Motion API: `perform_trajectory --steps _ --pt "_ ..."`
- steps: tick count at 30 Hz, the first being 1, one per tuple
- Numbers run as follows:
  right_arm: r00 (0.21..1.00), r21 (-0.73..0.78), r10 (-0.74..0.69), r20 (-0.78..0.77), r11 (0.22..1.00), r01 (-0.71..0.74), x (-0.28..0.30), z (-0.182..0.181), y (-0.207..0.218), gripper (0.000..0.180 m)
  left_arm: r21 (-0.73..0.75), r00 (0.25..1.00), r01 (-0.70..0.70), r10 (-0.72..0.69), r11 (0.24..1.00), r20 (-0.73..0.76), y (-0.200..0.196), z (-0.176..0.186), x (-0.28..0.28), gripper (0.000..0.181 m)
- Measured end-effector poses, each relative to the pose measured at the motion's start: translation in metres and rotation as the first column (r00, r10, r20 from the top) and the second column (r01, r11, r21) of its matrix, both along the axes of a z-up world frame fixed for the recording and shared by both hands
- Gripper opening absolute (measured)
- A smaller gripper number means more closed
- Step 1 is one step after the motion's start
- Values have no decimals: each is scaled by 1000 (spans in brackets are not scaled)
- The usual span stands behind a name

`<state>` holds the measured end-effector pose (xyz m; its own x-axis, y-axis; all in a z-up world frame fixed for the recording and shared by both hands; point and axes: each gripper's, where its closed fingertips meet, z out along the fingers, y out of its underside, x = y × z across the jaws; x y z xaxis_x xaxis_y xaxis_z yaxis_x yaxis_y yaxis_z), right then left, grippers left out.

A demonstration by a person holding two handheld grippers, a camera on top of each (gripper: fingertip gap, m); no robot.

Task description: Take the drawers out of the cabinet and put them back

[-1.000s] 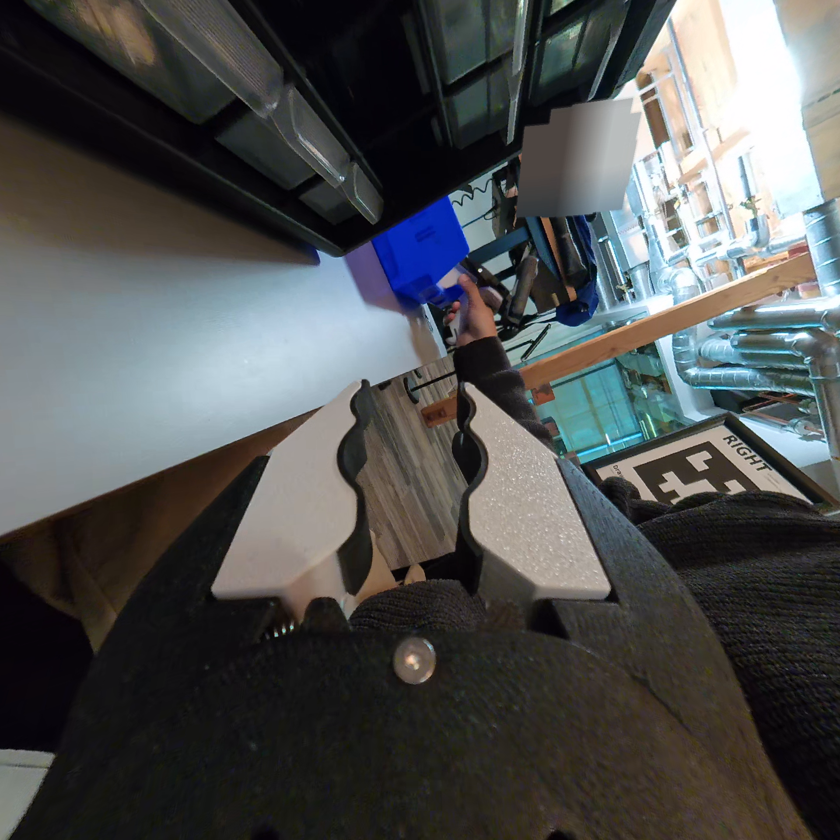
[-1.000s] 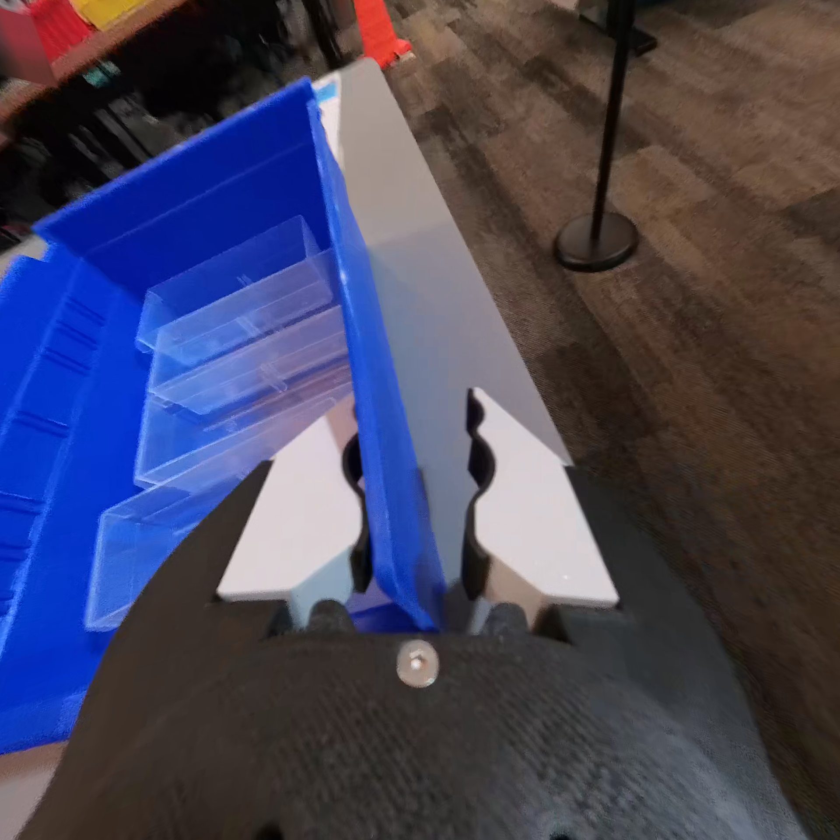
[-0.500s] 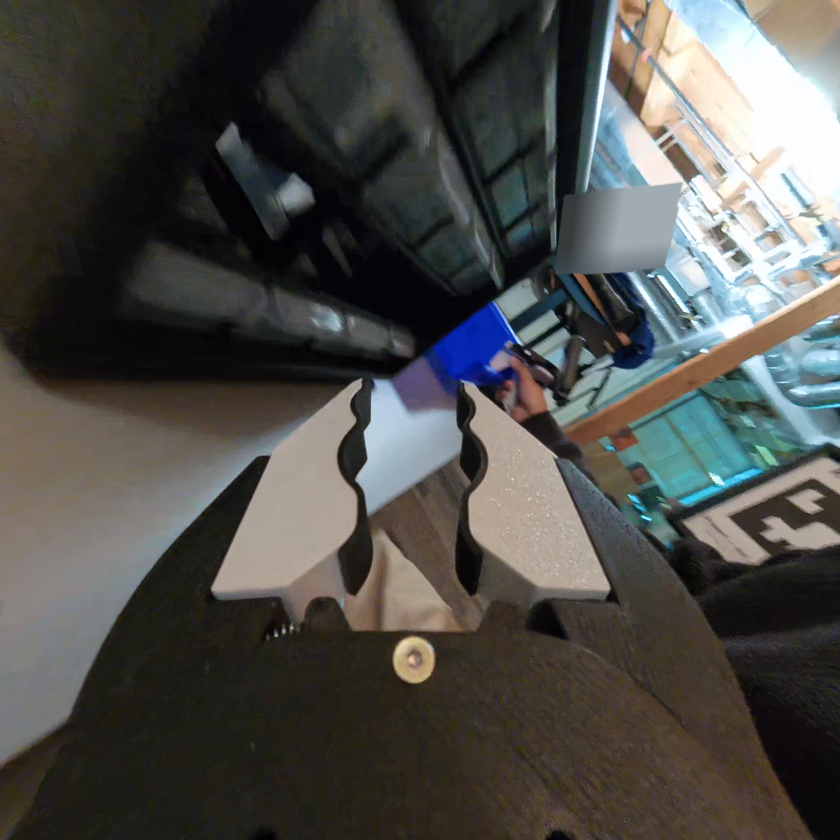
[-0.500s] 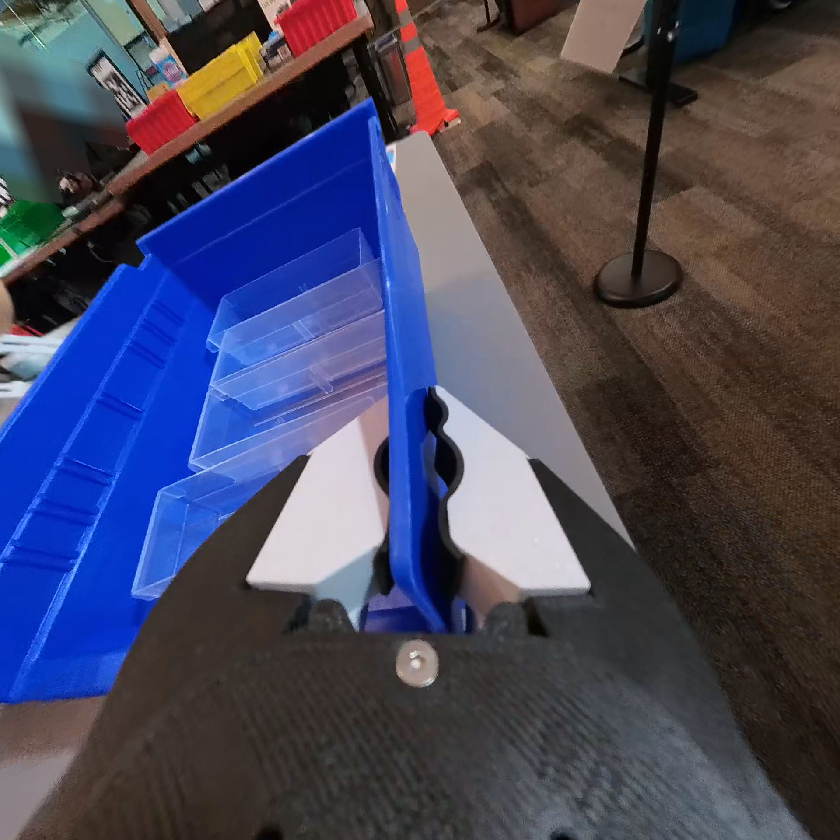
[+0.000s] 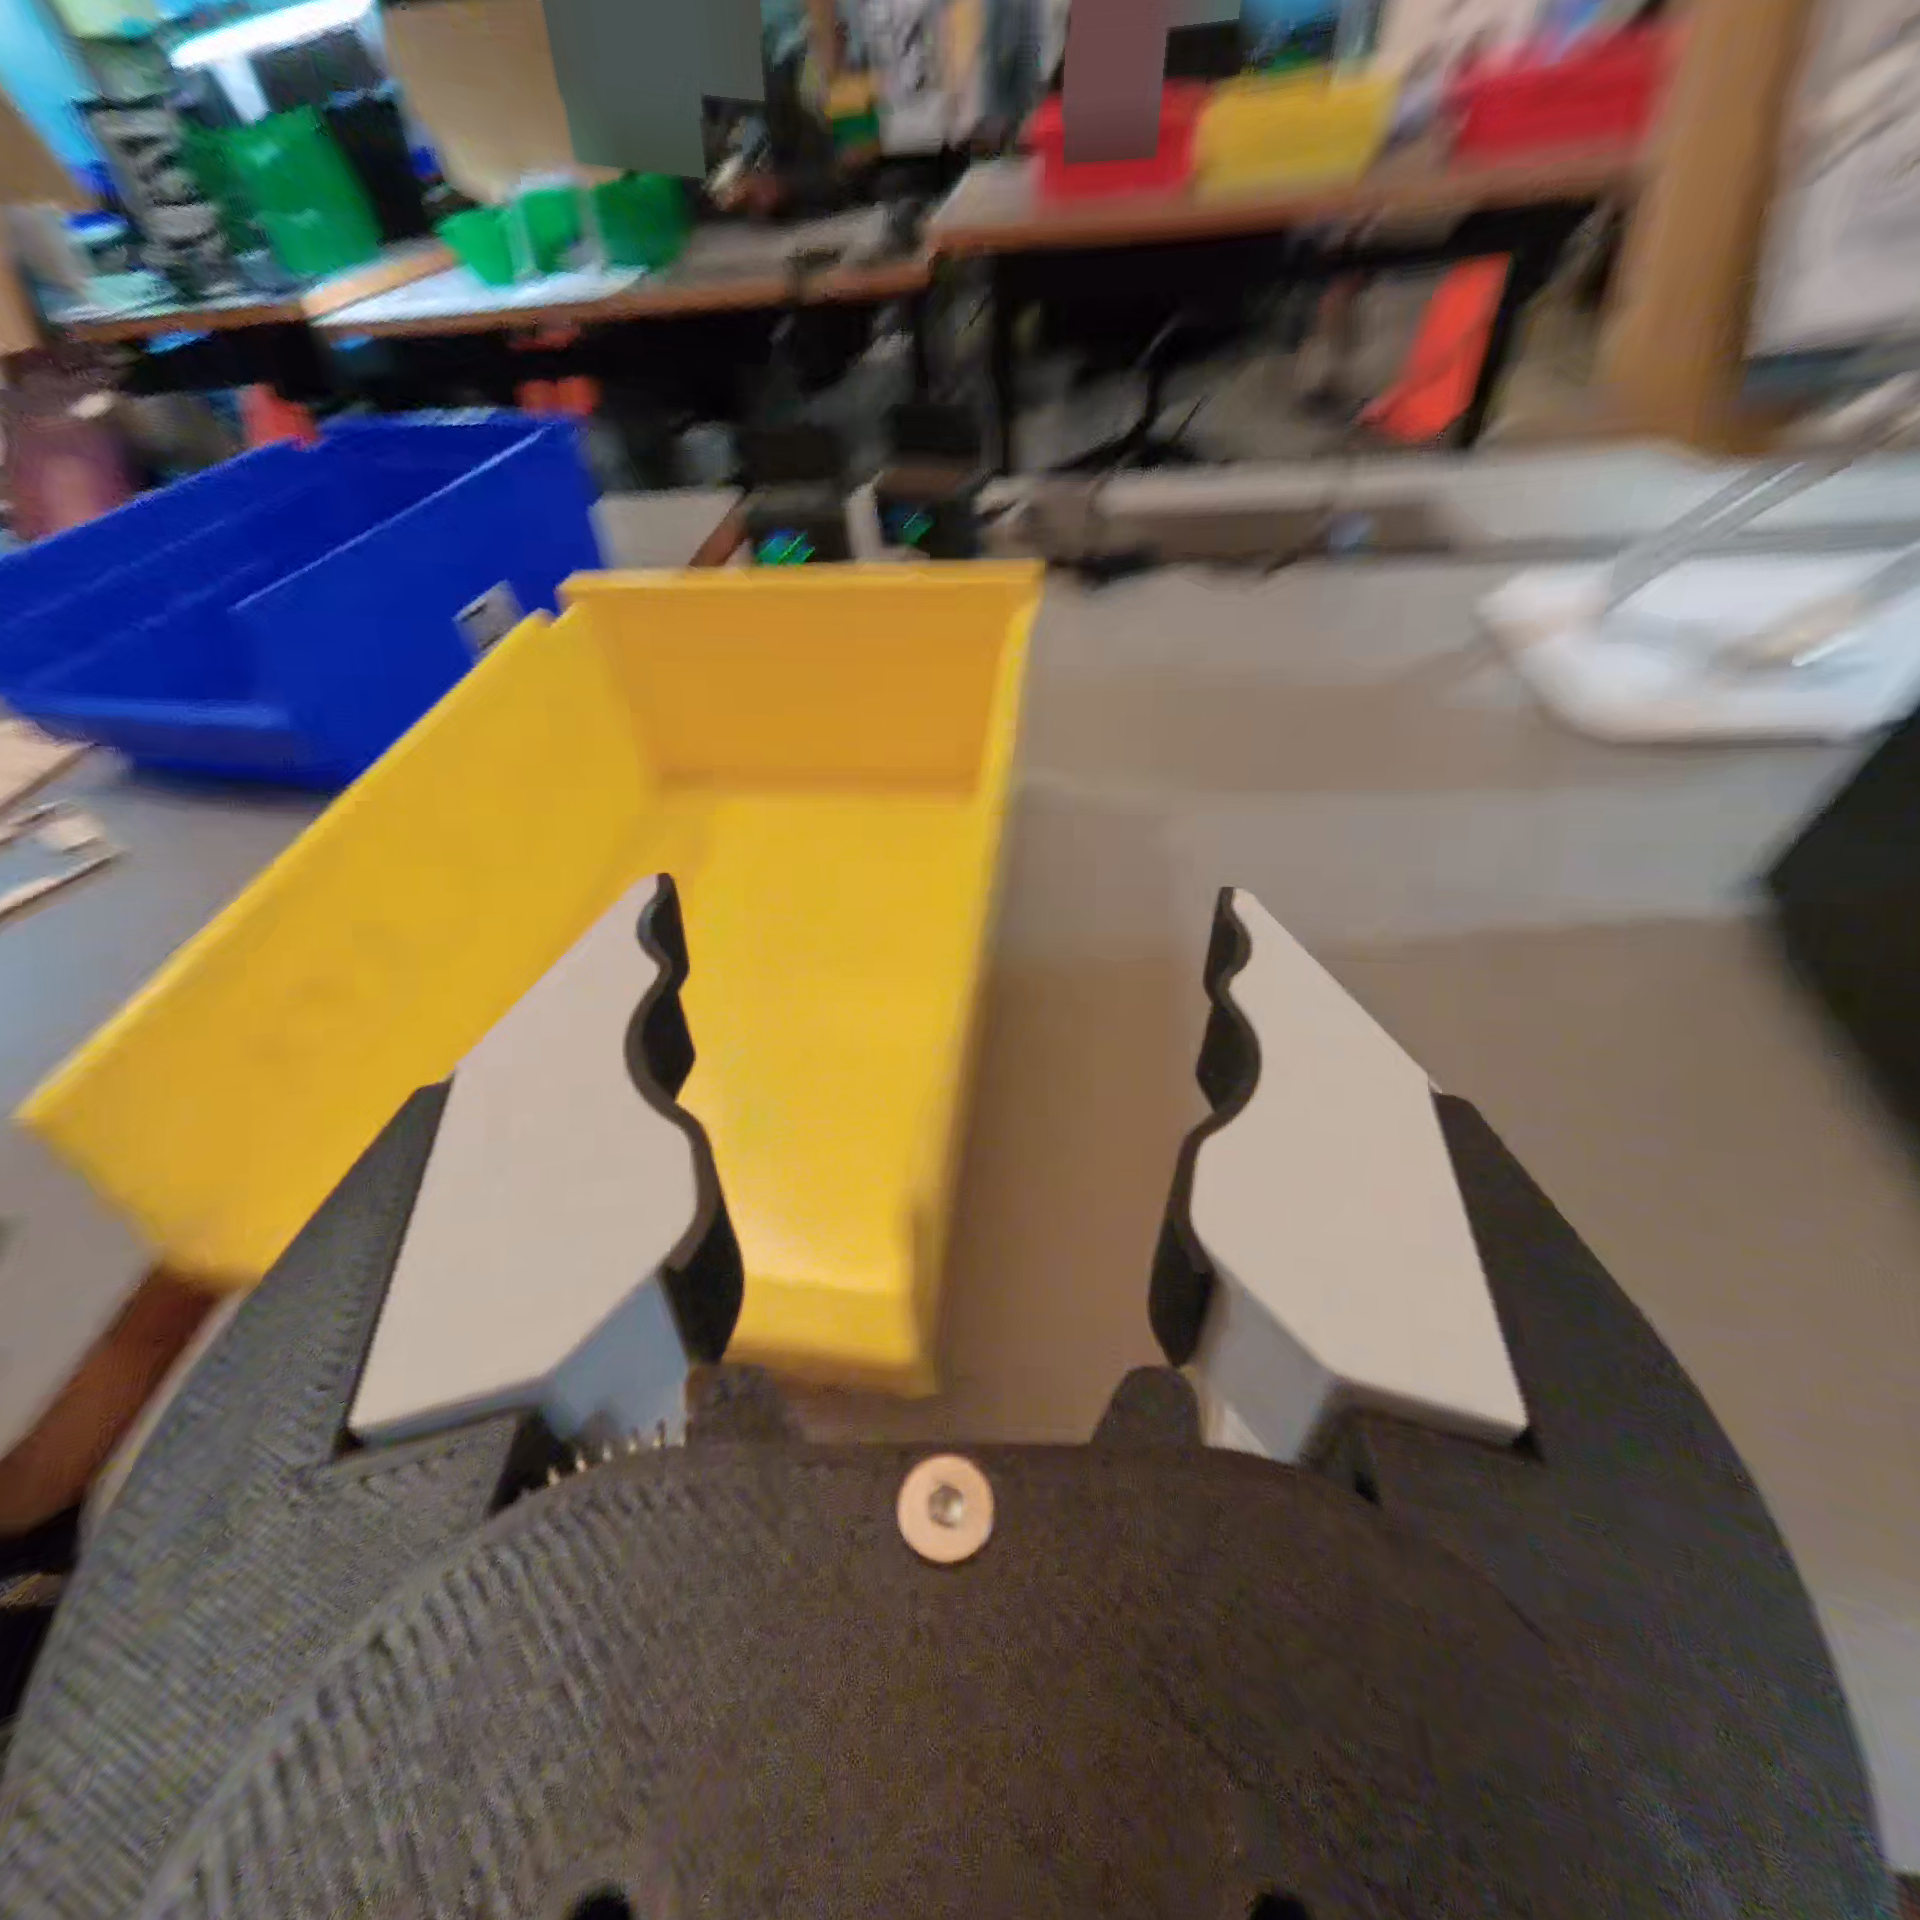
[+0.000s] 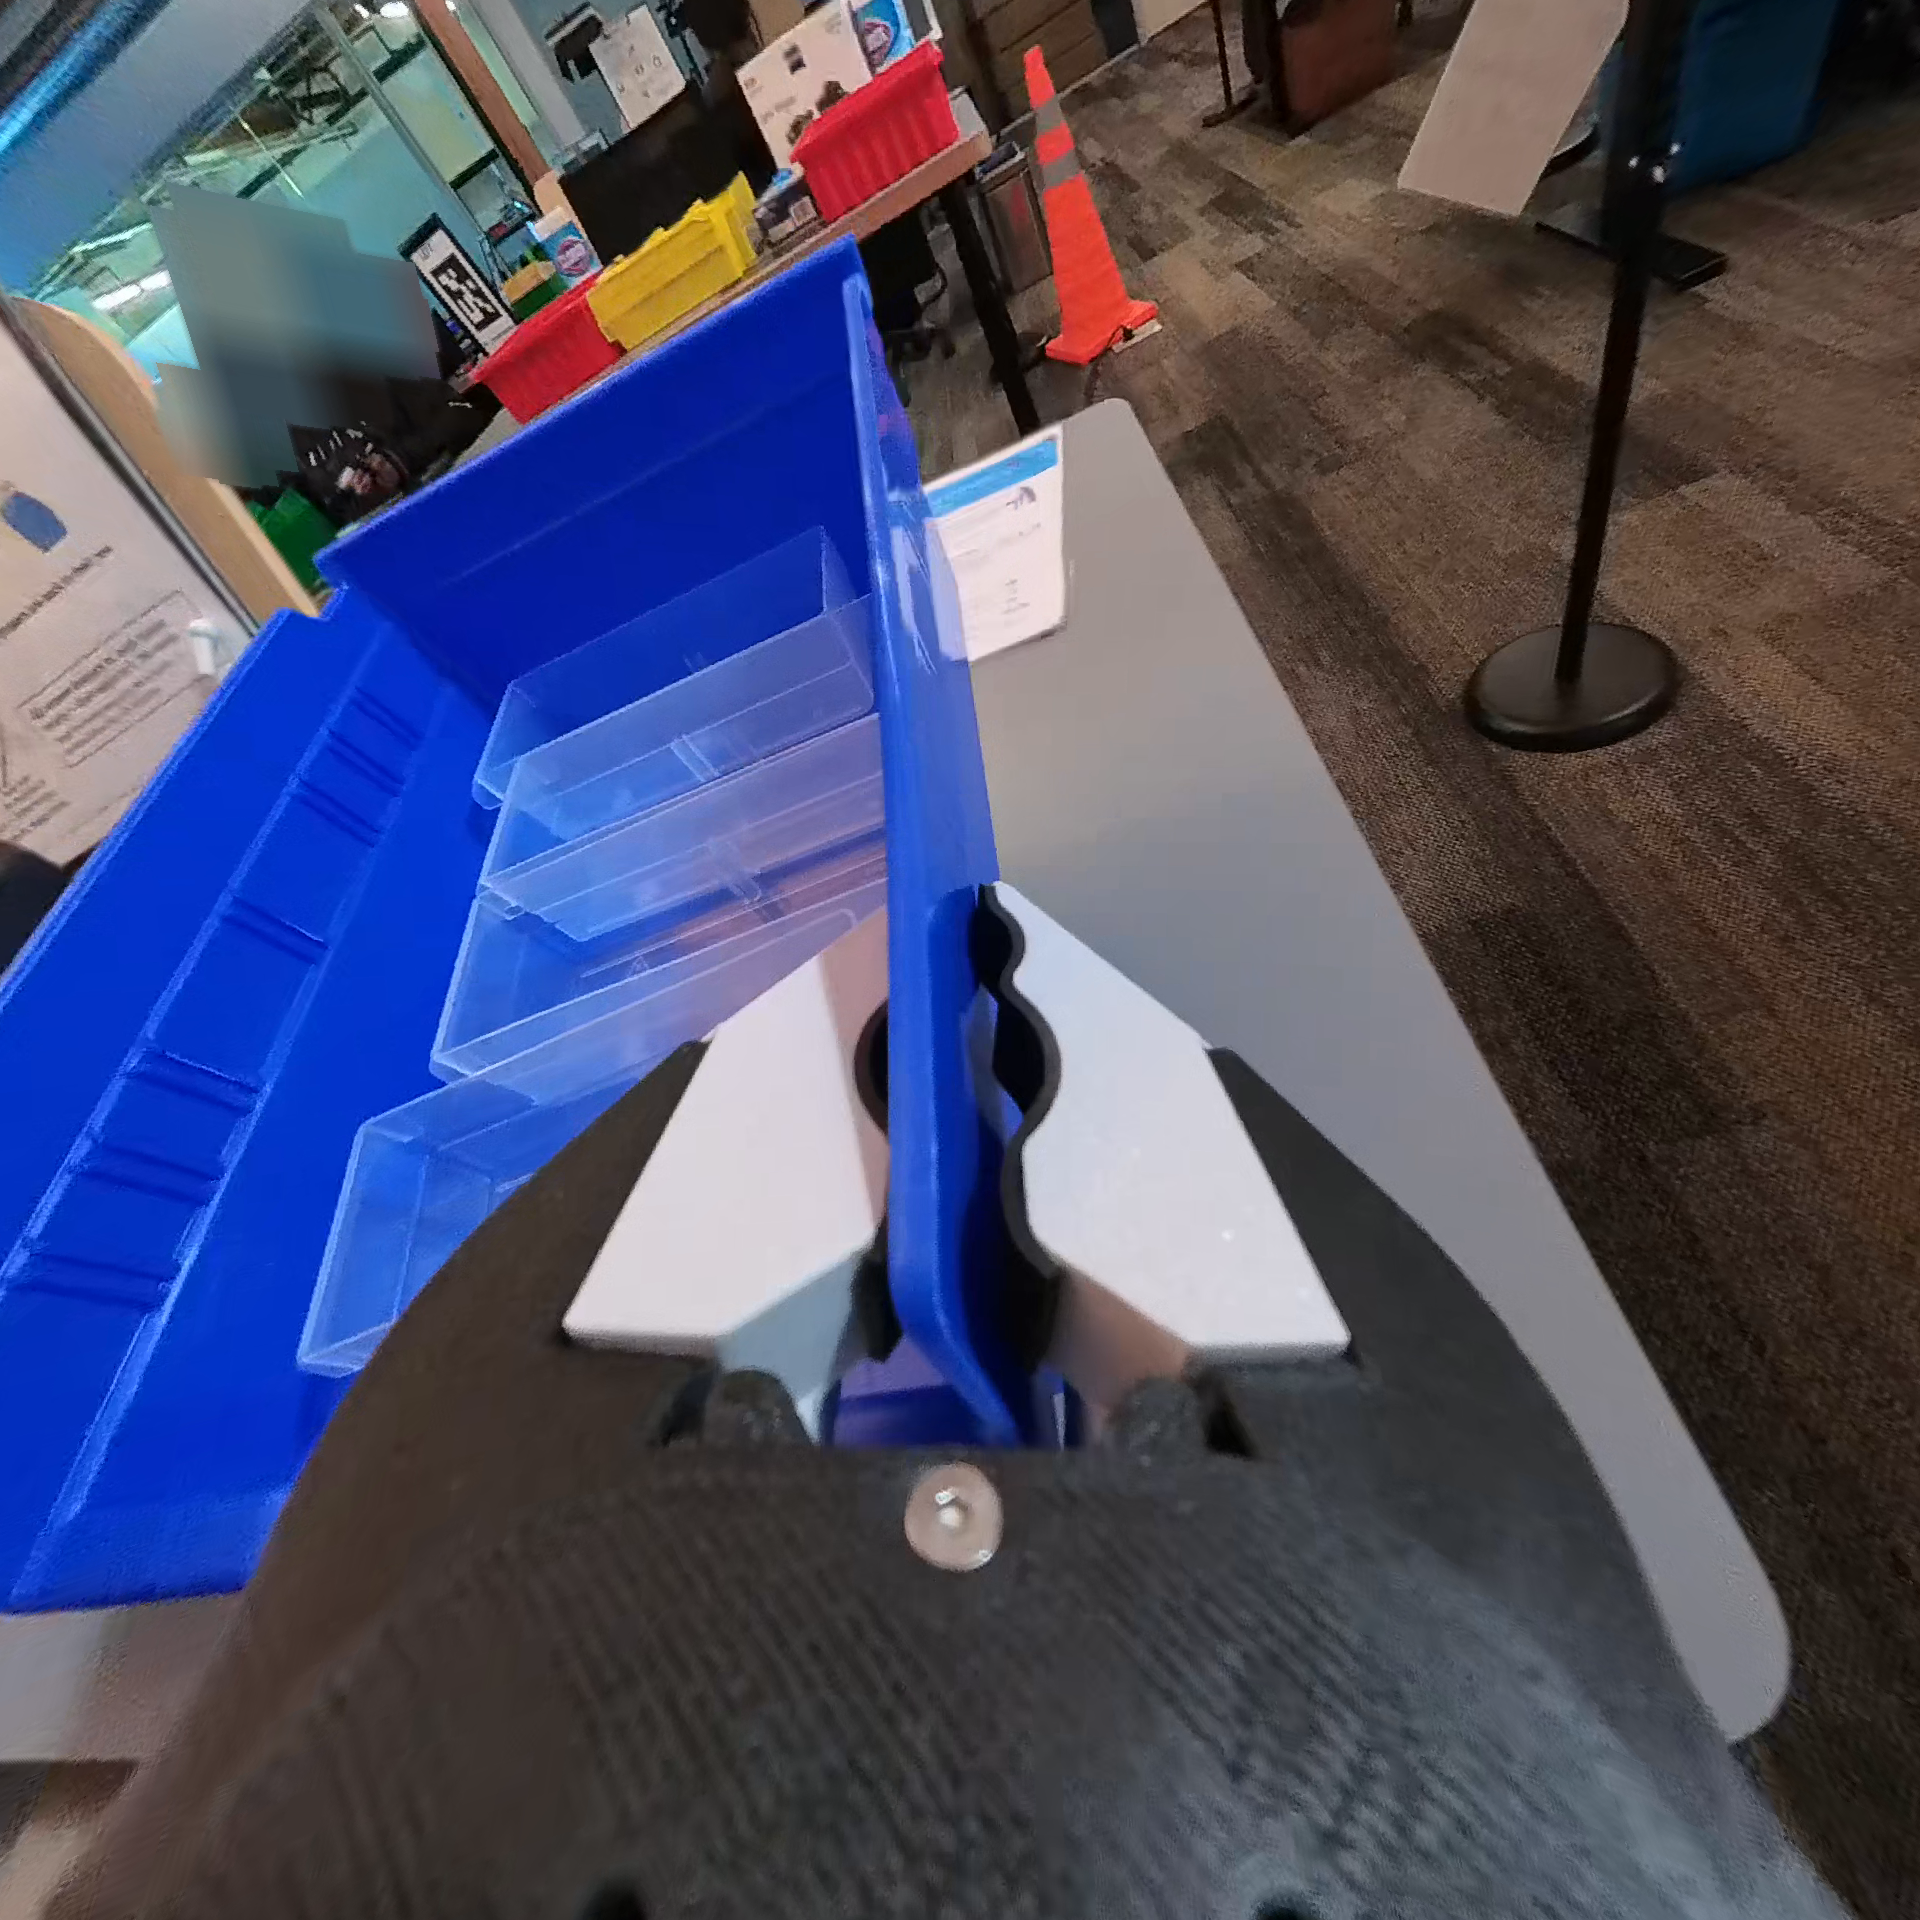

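Several clear plastic drawers (image 6: 675, 727) lie side by side in a blue bin (image 6: 623, 499) on the grey table (image 6: 1195, 831). My right gripper (image 6: 930, 925) is shut on the bin's right wall, one finger inside the bin and one outside. In the left wrist view my left gripper (image 5: 943, 889) is wide open and empty, just above the near end of an empty yellow bin (image 5: 810, 831); its right wall runs between the fingers. The blue bin (image 5: 291, 613) shows to the left behind it. The cabinet's drawer slots are not in view.
A paper sheet (image 6: 997, 551) lies on the table beside the blue bin. A black stanchion base (image 6: 1569, 675) and an orange cone (image 6: 1081, 239) stand on the carpet to the right. A dark object (image 5: 1860, 883) sits at the right edge of the left wrist view.
My left gripper swung away from the black cabinet front to face the yellow bin and opened wide. My right gripper closed on the blue bin's wall and its view tipped upward.
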<state>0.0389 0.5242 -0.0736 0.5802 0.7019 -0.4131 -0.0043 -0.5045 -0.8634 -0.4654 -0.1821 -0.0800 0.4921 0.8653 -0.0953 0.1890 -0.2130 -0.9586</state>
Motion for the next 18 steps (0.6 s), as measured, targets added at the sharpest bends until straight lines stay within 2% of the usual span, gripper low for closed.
perform_trajectory --steps 2,3,5,6,7,9,11,13,15,18 --pt "1000 11 13 -5 1000 -13 -3 10 -8 6 -147 994 -65 77 987 79 -21 -37 -18 110" --pt "1000 19 20 -9 1000 -20 -5 18 -12 6 -179 988 -48 73 983 139 -22 -55 -20 108" --pt "999 42 37 -19 998 -36 -11 37 -22 6 -177 977 -8 45 984 206 -17 -79 -22 99" --pt "999 52 50 -23 997 -48 -15 48 -27 6 -180 974 7 34 984 224 -14 -87 -23 85" --pt "997 62 67 -24 996 -66 -20 59 -32 7 -210 978 -8 51 978 203 -17 -89 -27 80" --pt "994 93 111 -10 990 -110 -32 86 -45 6 -289 988 31 14 957 153 -15 -88 -28 39" --pt "987 136 162 14 977 -162 -47 114 -62 7 -335 989 57 -7 940 150 -12 -88 -23 15" --pt "973 179 227 34 957 -230 -66 143 -85 7 -334 987 98 -48 937 154 -5 -86 -18 7" --pt "946 211 321 44 923 -323 -89 168 -115 7 -329 987 83 -31 941 158 -3 -79 -15 4" --pt "864 208 503 39 841 -499 -130 196 -172 7 -325 984 69 -11 943 177 -11 -62 -13 3"
